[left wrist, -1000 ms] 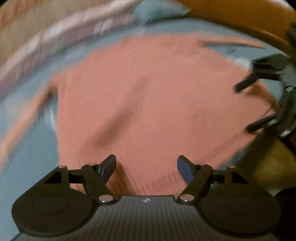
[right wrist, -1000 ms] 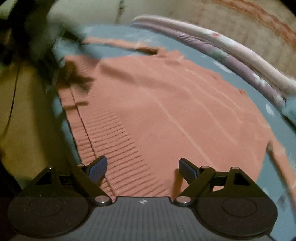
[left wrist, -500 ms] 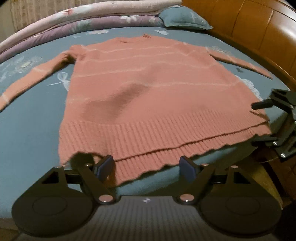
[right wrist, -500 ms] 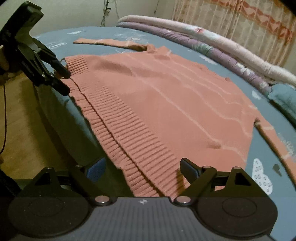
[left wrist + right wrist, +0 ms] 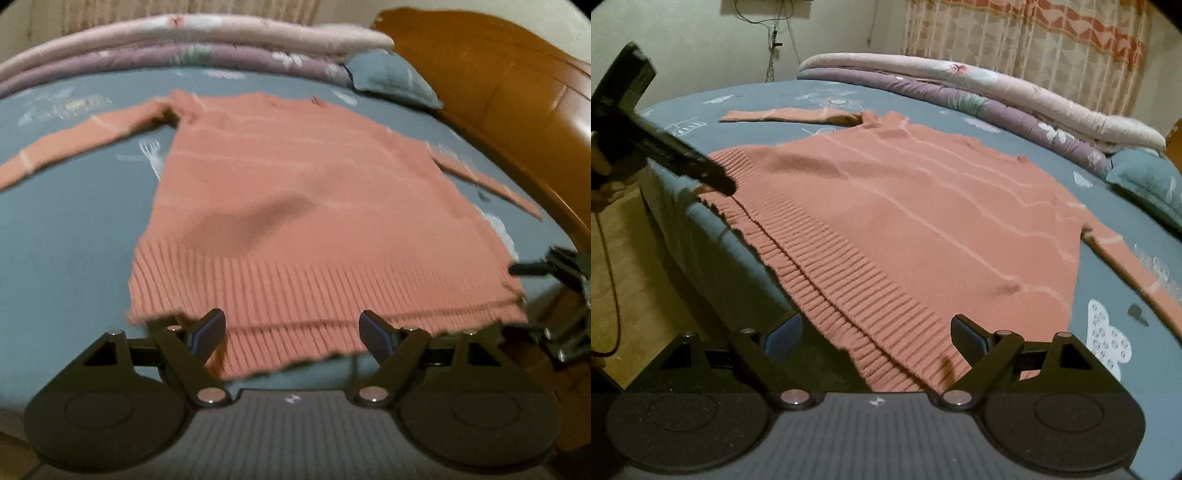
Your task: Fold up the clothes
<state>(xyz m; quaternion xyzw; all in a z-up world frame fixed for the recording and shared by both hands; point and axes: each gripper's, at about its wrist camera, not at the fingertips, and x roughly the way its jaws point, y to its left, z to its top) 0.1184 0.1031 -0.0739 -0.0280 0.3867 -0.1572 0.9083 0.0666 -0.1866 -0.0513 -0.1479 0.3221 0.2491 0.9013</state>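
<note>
A salmon-pink knit sweater (image 5: 295, 206) lies flat on the blue bedsheet (image 5: 74, 229), sleeves spread to both sides. Its ribbed hem (image 5: 314, 295) runs along the near bed edge. My left gripper (image 5: 291, 328) hovers open over the hem near its left corner, with nothing pinched. In the right wrist view the sweater (image 5: 923, 221) runs away diagonally, and my right gripper (image 5: 877, 338) stands open above the hem's right corner without gripping it. The right gripper (image 5: 528, 295) shows at the left view's right edge. A finger (image 5: 701, 170) of the left gripper shows beside the far hem corner.
Rolled pink and purple quilts (image 5: 960, 85) lie along the far side of the bed. A blue pillow (image 5: 391, 81) lies against the wooden headboard (image 5: 498, 92). A curtain (image 5: 1034, 40) hangs behind. The floor (image 5: 628, 277) with a cable is at the near left.
Both grippers have drawn back from over the sweater's body to its hem at the bed edge. The left view has rolled level. The sweater itself lies as before.
</note>
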